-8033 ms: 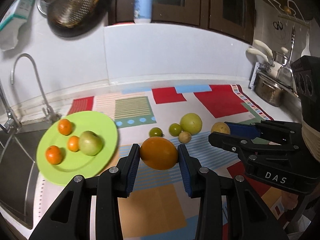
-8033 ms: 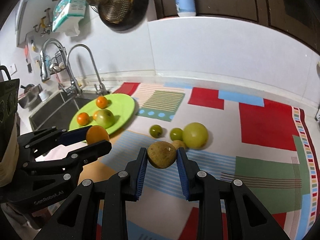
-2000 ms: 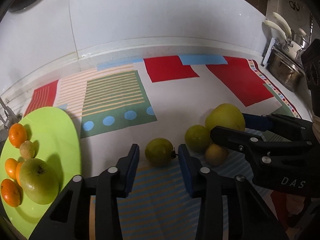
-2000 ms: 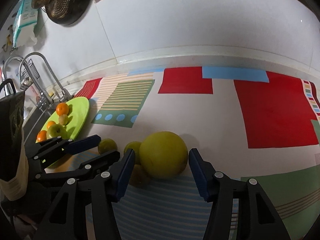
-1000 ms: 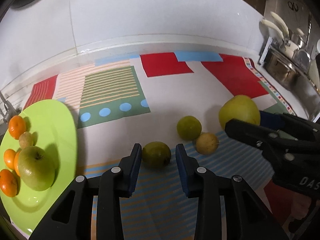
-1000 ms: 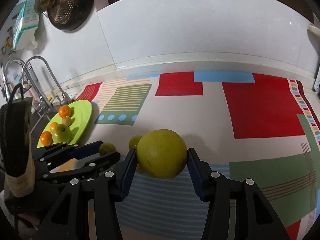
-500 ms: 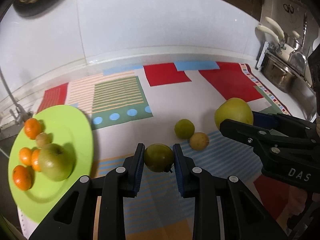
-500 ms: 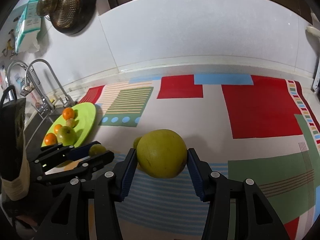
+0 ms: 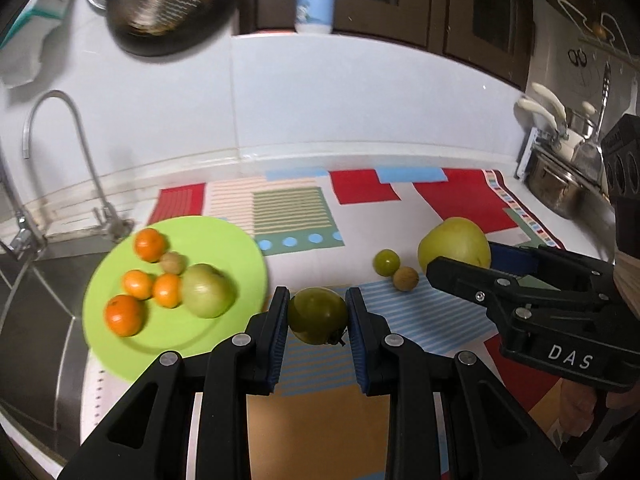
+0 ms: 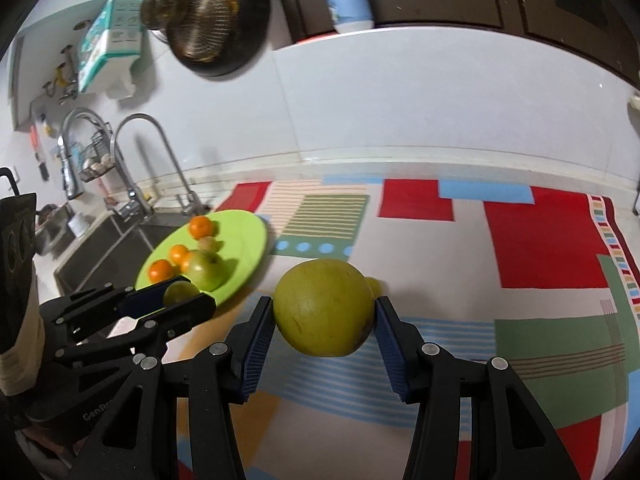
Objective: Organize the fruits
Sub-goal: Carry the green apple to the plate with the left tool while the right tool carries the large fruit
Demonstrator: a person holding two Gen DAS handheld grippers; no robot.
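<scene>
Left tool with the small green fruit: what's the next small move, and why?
Probably carry the left tool left over the green plate and set the small green fruit on its bare near side. The fruit is clamped between the pads, off the mat, and the plate already holds four oranges, an apple and a small brown fruit. The right tool grips the large yellow-green fruit, so it should follow after.

Each camera sits just behind its own gripper and looks forward and down along the two fingers at the counter. The left wrist view sees the left gripper very near at the bottom, and the right gripper at its right edge. The right wrist view looks from further right, with the left gripper at its left edge. Both views share the green plate, the patterned mat, the tap and the far white wall.
</scene>
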